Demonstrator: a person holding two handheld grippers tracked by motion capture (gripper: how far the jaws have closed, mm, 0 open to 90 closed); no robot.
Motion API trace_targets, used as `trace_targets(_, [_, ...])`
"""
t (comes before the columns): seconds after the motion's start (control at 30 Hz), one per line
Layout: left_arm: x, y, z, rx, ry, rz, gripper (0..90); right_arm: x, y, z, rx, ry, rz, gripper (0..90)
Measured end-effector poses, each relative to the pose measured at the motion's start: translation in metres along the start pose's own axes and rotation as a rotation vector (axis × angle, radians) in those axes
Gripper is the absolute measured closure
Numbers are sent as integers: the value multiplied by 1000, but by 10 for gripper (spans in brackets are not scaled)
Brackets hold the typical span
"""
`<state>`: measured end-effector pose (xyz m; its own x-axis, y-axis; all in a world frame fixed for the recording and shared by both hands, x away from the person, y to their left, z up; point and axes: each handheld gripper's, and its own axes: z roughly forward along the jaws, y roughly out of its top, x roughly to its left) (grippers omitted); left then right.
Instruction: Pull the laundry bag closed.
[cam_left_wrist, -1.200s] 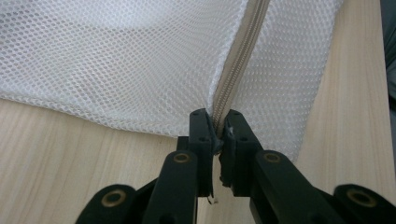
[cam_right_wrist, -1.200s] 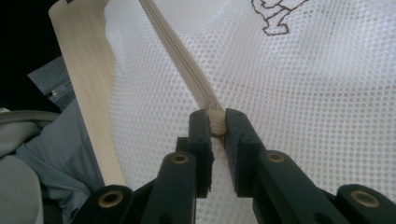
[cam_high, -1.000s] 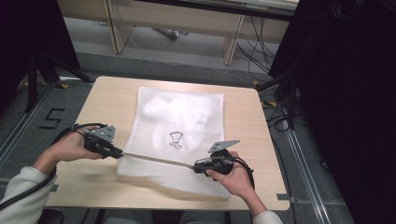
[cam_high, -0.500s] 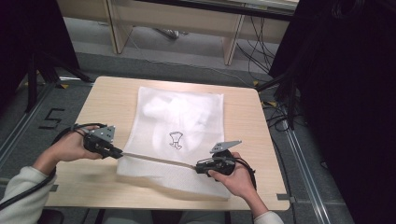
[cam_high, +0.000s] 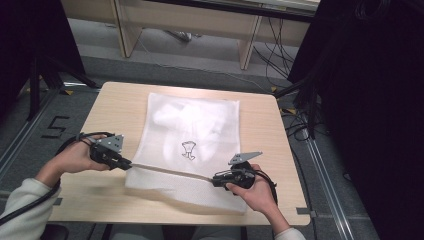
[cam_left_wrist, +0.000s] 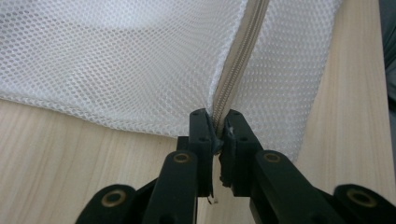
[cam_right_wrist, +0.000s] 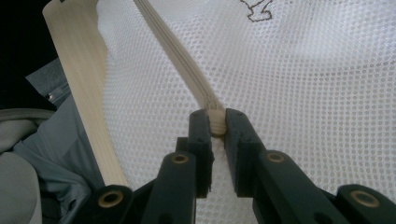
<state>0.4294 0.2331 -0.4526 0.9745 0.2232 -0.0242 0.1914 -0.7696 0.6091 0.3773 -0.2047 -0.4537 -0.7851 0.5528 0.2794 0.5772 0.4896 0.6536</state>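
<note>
White mesh laundry bag lies flat on my light wooden table, a small black emblem printed near its middle. Its beige zipper strip runs taut across the near end, between my two grippers. My left gripper is clamped on the strip's left end; my right gripper is closed on the right end. Both pinch points sit at the bag's side edges.
</note>
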Motion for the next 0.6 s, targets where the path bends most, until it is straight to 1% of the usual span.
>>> trace_targets(0.03, [0, 0, 0, -4, 3, -2, 826, 1, 0, 0, 4, -2, 4, 822])
trace_targets(0.07, [0, 0, 0, -5, -1, -3, 826, -1, -1, 0, -4, 6, -14, 822])
trace_targets(0.1, [0, 0, 0, -2, 1, 0, 826, 1, -1, -1, 0, 9, 21, 822])
trace_targets(0.13, [0, 0, 0, -3, 3, 0, 826, 0, -2, -1, -2, 4, 5, 822])
trace_targets(0.2, [0, 0, 0, -5, 2, -2, 826, -1, -3, -2, 0, 6, 9, 822])
trace_targets(0.27, [0, -1, 0, -7, 2, -4, 826, -2, -3, -2, 3, -3, 2, 822])
trace_targets(0.3, [0, 0, 0, -8, 1, -4, 826, -2, -3, -2, -8, -2, 1, 822])
trace_targets(0.33, [0, 0, 0, -6, 2, -3, 826, -4, -3, -2, -12, -2, -11, 822])
trace_targets(0.37, [0, 0, 0, -5, 2, -2, 826, -3, -4, -3, -10, -9, 4, 822])
trace_targets(0.47, [0, 0, 0, -6, 5, -2, 826, -3, -4, -4, -5, -8, 7, 822])
trace_targets(0.5, [1, -1, 0, -3, 3, -1, 826, -3, -5, -4, -1, -14, 1, 822])
trace_targets(0.57, [1, -1, 0, -1, 2, 1, 826, -4, -5, -5, 1, -3, 7, 821])
trace_targets(0.6, [0, 0, 0, -6, 2, -2, 826, -5, -6, -6, 2, -11, 8, 822])
